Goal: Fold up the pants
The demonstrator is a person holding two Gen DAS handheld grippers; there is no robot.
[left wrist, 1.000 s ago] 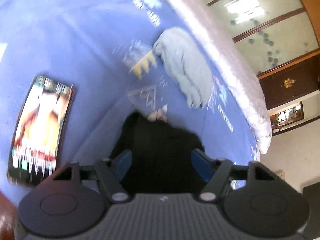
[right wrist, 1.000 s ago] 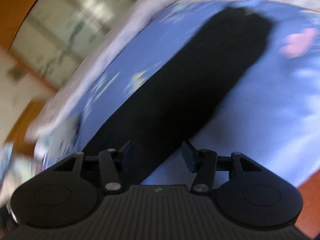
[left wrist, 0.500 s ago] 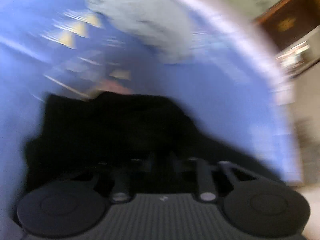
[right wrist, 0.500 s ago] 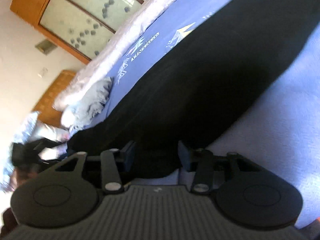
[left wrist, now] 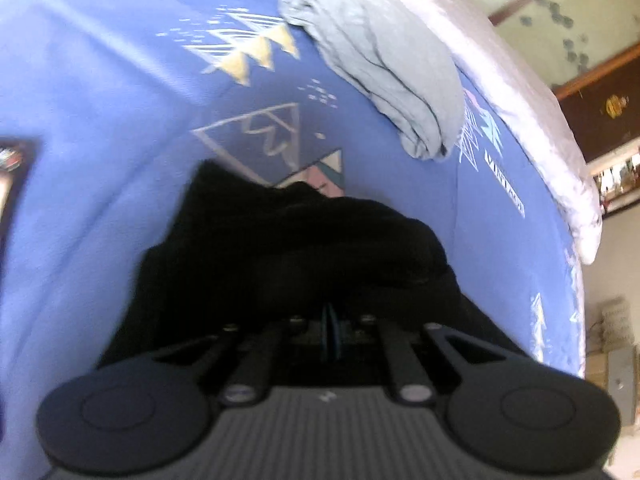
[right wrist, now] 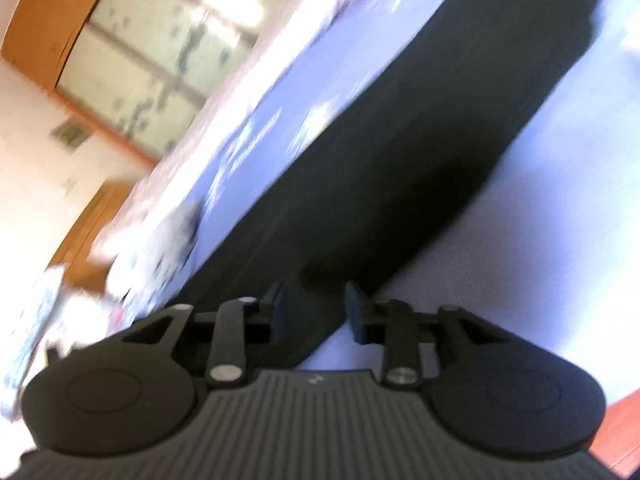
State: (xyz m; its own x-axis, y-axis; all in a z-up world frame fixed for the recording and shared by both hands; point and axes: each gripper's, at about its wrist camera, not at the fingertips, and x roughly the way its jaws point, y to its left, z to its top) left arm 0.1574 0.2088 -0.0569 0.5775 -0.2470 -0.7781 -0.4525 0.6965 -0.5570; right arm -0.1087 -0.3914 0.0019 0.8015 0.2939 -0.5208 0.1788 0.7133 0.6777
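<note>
The black pants [left wrist: 304, 248] lie on a blue printed bedsheet [left wrist: 100, 92]. In the left wrist view my left gripper [left wrist: 330, 334] is shut on the bunched near end of the pants, its blue pads pressed together. In the right wrist view the pants [right wrist: 420, 152] stretch away as a long dark band toward the far right. My right gripper [right wrist: 314, 312] is open, its blue pads [right wrist: 276, 300] apart, with the near edge of the pants lying between them.
A folded light grey garment [left wrist: 384, 60] lies on the sheet beyond the pants. A pale quilt [left wrist: 520, 88] runs along the bed's far edge. A magazine edge [left wrist: 12, 168] shows at far left. A wooden wardrobe with glass panels [right wrist: 152, 52] stands behind.
My left gripper has closed on the end of the pants, which has bunched up. My right gripper has swung along the pants and stays open.
</note>
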